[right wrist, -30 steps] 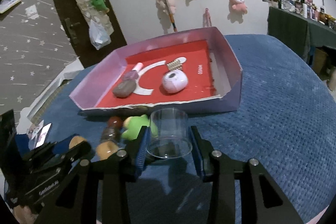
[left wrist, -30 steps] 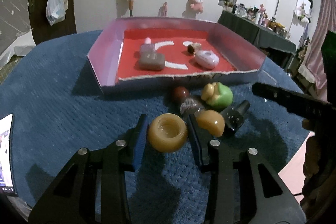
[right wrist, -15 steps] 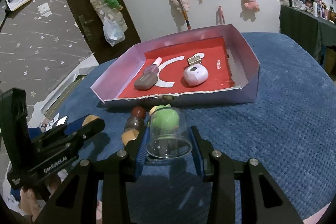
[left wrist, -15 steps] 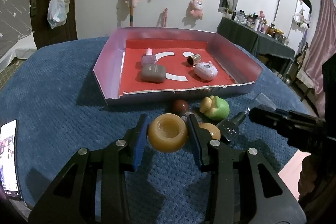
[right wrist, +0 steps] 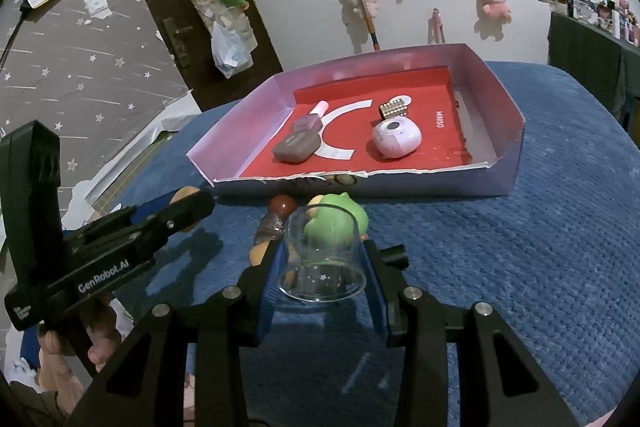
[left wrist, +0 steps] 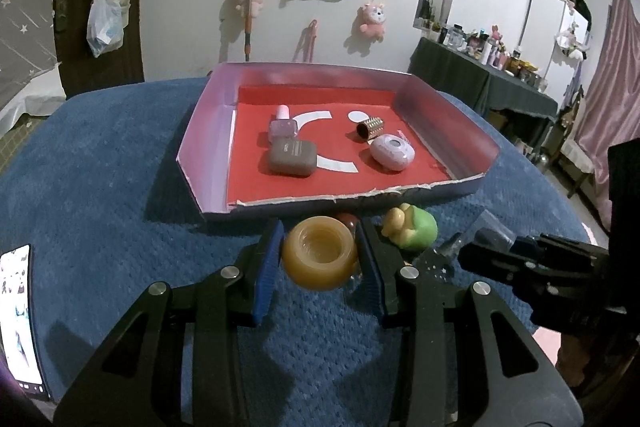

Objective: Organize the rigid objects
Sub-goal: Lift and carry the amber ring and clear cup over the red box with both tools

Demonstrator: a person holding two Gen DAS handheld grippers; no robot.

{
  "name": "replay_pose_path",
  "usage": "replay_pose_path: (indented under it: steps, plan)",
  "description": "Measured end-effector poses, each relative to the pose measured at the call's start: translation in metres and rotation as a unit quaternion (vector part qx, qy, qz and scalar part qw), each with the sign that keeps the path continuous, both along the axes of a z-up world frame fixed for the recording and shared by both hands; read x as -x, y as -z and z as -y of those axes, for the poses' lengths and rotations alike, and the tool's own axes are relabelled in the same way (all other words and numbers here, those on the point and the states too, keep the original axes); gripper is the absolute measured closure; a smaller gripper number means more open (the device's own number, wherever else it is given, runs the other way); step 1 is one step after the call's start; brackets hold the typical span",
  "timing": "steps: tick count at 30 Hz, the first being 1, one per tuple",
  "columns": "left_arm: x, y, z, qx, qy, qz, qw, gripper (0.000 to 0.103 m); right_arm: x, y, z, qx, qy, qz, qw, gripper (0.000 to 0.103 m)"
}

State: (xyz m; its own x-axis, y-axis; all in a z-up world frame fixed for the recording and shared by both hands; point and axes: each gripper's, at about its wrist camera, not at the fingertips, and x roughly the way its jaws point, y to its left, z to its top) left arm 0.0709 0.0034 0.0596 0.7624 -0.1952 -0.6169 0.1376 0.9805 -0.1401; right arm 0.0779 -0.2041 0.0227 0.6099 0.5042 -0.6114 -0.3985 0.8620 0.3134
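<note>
My left gripper [left wrist: 320, 263] is shut on an amber ring-shaped object [left wrist: 319, 258], held above the blue cloth just before the shallow pink box [left wrist: 208, 131] with a red floor. My right gripper [right wrist: 323, 267] is shut on a clear plastic cup [right wrist: 323, 255], held above a green toy [right wrist: 340, 219]. The box holds a brown case [left wrist: 292, 159], a pink nail polish bottle [left wrist: 283, 125], a gold ribbed cap [left wrist: 370, 127] and a white oval device [left wrist: 391, 154]. The green toy [left wrist: 410, 231], a reddish-brown ball [right wrist: 282, 206] and a dark bottle [right wrist: 270, 227] lie on the cloth before the box.
A phone [left wrist: 18, 319] lies at the left edge of the blue cloth [left wrist: 100, 167]. The left gripper's body [right wrist: 108, 247] shows at the left of the right wrist view. A dark side table with bottles [left wrist: 480, 75] stands at the back right.
Both grippers have moved forward towards the box with their loads. The cup now sits in front of the green toy in the right wrist view.
</note>
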Motion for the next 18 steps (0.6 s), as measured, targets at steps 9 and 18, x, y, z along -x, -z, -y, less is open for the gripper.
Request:
replay_pose_path:
  steps: [9, 18]
  plan:
    - [-0.013, -0.005, -0.001, -0.001, 0.005, -0.001, 1.0, 0.067, -0.005, -0.001, -0.004, 0.0, -0.008, 0.0, 1.0, 0.062]
    - [-0.028, -0.009, -0.001, 0.0, 0.014, -0.004, 0.9999, 0.067, -0.015, -0.01, -0.006, 0.006, -0.009, 0.006, 1.0, 0.062]
